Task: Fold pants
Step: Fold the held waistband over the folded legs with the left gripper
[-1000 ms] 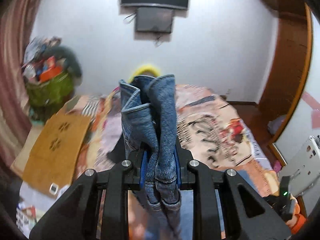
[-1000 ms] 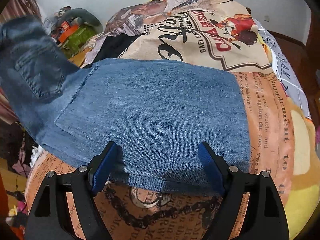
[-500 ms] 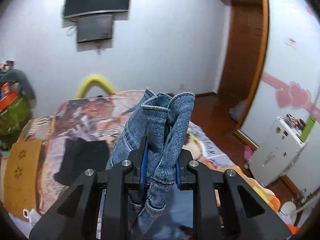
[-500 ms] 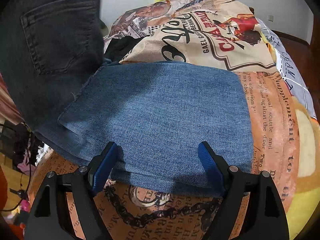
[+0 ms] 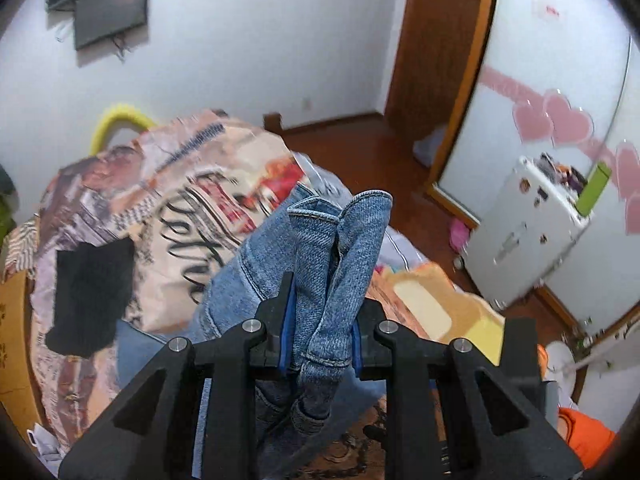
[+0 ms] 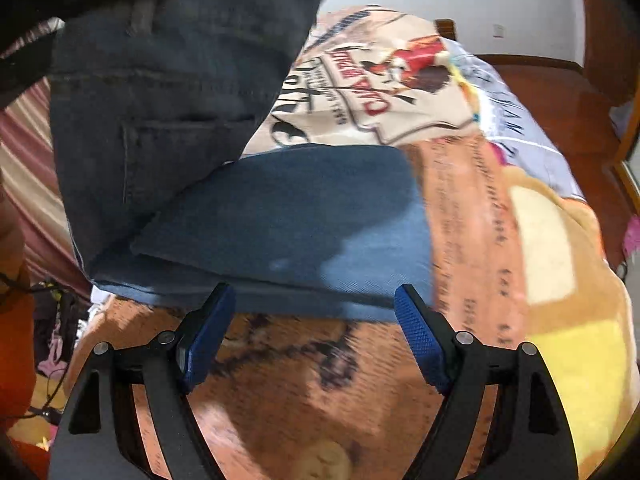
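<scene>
Left fingers [image 5: 286,316]: clenched on a bunched section of the jeans [image 5: 320,264]; blue pads are pressed against the denim from both sides, with only the fabric between them.
Left gripper [image 5: 320,330]: pointed steeply downward over the bed; a folded hem and seam are seen rising above the jaws toward 12 o'clock, and more cloth hangs below toward 6 o'clock.
Right fingers [image 6: 208,340]: released; the blue pads are set wide apart and nothing is gripped between them.
Right gripper [image 6: 316,336]: held just short of the near edge of the denim, which lies at its 12 o'clock; contact with the cloth cannot be confirmed.
Jeans, flat part [image 6: 288,220]: laid on the bedspread as a folded panel, in shadow and somewhat blurred.
Jeans, raised part [image 6: 160,92]: suspended at 10 o'clock in the right wrist view, with a back pocket visible; it overhangs the left end of the flat panel.
Bedspread [image 6: 472,208]: printed with lettering and pictures in cream, orange and yellow; it is seen under and around the jeans.
Black cloth [image 5: 90,292]: laid on the bedspread at 9 o'clock in the left wrist view, apart from the jeans.
White cabinet [image 5: 528,232]: placed on the wooden floor at 3 o'clock, beside a panel with pink hearts.
Screen [image 5: 108,8]: mounted on the white wall at 11 o'clock.
</scene>
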Demonstrator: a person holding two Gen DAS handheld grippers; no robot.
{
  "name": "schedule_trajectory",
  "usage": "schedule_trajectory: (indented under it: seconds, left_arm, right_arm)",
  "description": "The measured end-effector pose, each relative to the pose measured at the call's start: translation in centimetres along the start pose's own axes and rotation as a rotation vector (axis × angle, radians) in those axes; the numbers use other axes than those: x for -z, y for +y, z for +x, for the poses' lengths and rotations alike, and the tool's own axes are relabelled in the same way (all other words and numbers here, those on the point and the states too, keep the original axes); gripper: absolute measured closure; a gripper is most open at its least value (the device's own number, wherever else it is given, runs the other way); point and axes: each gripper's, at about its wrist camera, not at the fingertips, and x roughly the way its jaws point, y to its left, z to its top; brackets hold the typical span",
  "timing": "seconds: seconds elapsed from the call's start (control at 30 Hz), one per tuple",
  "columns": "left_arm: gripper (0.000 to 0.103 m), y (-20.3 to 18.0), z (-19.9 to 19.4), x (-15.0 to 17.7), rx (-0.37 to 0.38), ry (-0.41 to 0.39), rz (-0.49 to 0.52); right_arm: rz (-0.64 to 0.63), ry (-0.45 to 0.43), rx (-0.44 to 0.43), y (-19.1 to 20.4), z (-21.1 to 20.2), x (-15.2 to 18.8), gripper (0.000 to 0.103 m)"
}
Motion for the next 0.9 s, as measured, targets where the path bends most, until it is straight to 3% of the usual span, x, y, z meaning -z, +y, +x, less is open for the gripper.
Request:
schedule_trajectory:
  seconds: [0.1, 0.2, 0.27, 0.33, 0.37, 0.43, 0.53, 0.63, 0.8, 0.9]
  left_arm:
    - [0.079, -1.1, 2.3, 0.5, 0.025, 0.067, 0.017]
    - [0.07, -2.1, 3.5, 0.8, 0.048, 0.127, 0.034]
    - [0.056, -2.7, 3.8, 0.8, 0.082, 0.155, 0.053]
    - [0.025, -2.7, 2.8, 0.6, 0.069, 0.113, 0.062]
    - [0.015, -2.6, 2.0, 0.5, 0.043, 0.067, 0.059]
    - [0.008, -1.9, 0.8, 0.1, 0.008, 0.001, 0.05]
    - [0.006, 0.3, 0.0, -0.7, -0.044, -0.034, 0.02]
    - [0.006, 3.7, 0.4, -1.3, -0.152, -0.035, -0.001]
    - [0.006, 10.7, 3.2, -0.8, -0.321, 0.03, -0.038]
    - [0.006, 14.3, 5.2, 0.0, -0.367, 0.096, -0.075]
  right_arm:
    - [0.016, 0.015, 0.009, -0.7, 0.0, 0.6, 0.023]
    - [0.029, 0.019, 0.006, -1.1, -0.1, 1.1, 0.023]
    - [0.028, 0.024, 0.006, -1.1, -0.2, 1.2, 0.023]
    - [0.021, 0.025, 0.006, -1.1, -0.3, 1.3, 0.023]
    - [0.016, 0.026, 0.006, -1.0, -0.3, 1.3, 0.023]
    - [0.005, 0.031, 0.008, -0.8, -0.3, 1.2, 0.023]
    - [0.001, 0.036, 0.005, -0.7, -0.2, 1.3, 0.023]
    - [0.002, 0.045, 0.0, -0.7, 0.1, 1.3, 0.023]
    - [0.003, 0.072, -0.009, -0.2, 0.7, 1.5, 0.023]
    - [-0.002, 0.09, -0.008, 0.4, 1.1, 1.5, 0.023]
